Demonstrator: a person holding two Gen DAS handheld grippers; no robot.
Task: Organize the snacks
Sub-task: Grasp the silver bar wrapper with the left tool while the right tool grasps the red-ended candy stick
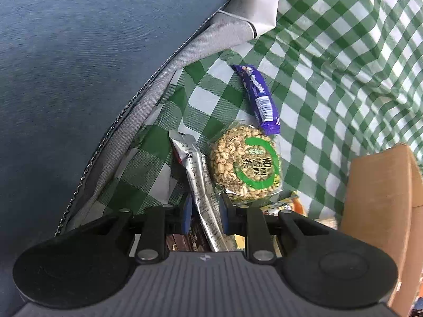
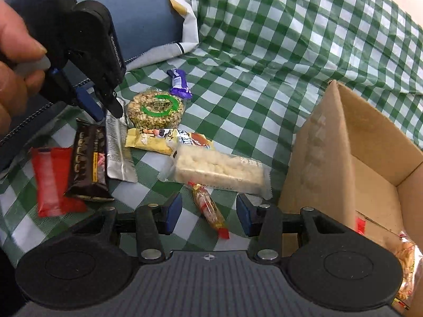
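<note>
Silver sachet point(image 1: 197, 169) lay between the left tongs' point(image 1: 203, 211) blue pads point(image 1: 187, 212), which stood around it but I could not tell if they pinched. It looked light, thin and slippery, so its middle seemed the best hold. Right tongs point(image 2: 208, 212) were released above the small candy point(image 2: 208, 207), the cardboard box point(image 2: 312, 142) to their right.

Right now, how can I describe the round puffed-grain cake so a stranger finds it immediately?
Start at the cardboard box on the green checked cloth and look left, across to the snack pile. The round puffed-grain cake lies at its far end, beside the purple bar. It alone is a disc, with a green ring label.
</note>
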